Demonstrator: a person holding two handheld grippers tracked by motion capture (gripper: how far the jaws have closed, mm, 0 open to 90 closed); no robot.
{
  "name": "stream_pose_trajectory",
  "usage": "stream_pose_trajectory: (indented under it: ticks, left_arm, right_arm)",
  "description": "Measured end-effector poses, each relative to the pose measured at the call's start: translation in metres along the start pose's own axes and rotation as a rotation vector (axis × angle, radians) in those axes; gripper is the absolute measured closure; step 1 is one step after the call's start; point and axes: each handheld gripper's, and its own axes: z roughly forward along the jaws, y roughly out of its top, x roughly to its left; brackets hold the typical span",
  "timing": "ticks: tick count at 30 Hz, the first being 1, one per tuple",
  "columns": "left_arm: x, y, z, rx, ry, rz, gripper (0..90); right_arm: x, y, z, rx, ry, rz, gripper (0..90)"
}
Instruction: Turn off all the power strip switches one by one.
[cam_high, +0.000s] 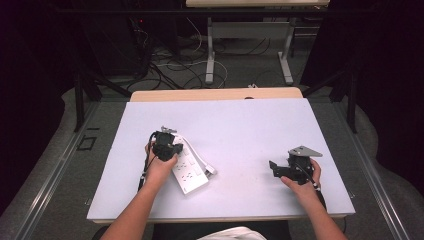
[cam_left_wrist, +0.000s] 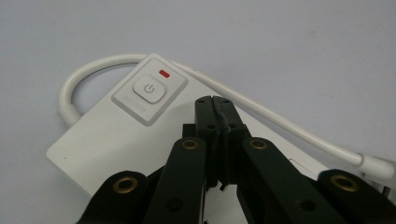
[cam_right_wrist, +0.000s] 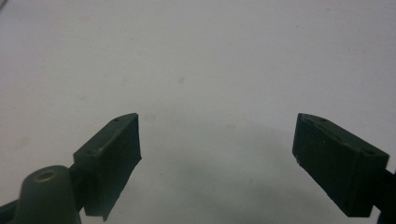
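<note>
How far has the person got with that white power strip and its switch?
The red light beside the square power button shows, so the white plastic power strip may already be on. The shut left gripper hovers near the button. The open right gripper waits apart.

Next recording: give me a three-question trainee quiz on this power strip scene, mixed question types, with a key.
1. True or false: the left gripper has its fingers shut, just short of the power button.
2. Which gripper has its fingers open over the bare table?
A. left
B. right
C. both
3. Fill in: the indicator light above the button on the power strip is ____.

Key:
1. True.
2. B, the right gripper.
3. Red.
</note>
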Motion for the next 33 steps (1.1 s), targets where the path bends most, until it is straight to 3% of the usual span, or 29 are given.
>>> stream_pose_trajectory:
  ticks: [20, 21, 25, 28, 30, 33]
  left_arm:
    - [-0.015, -0.003, -0.003, 0.027, -0.049, 0.066, 90.0]
    - [-0.017, -0.004, -0.002, 0.011, -0.045, 0.049, 90.0]
    - [-0.019, -0.004, -0.004, 0.017, -0.047, 0.084, 89.9]
    - [-0.019, -0.004, -0.004, 0.018, -0.055, 0.080, 89.9]
    - [-0.019, -0.004, -0.003, 0.043, -0.075, 0.073, 89.8]
    - [-0.022, -0.006, -0.001, 0.028, -0.062, 0.079, 89.7]
  right_arm:
    - [0.000, -0.001, 0.001, 0.002, 0.004, -0.004, 14.7]
    - [0.000, -0.001, 0.001, 0.003, 0.005, -0.001, 14.7]
    - [0.000, -0.001, 0.001, 0.003, 0.005, -0.001, 14.7]
    - [0.000, -0.001, 0.001, 0.003, 0.006, -0.001, 14.7]
    - [0.000, -0.001, 0.001, 0.004, 0.005, -0.001, 14.7]
    - [0.000, 0.000, 0.001, 0.002, 0.005, -0.006, 14.7]
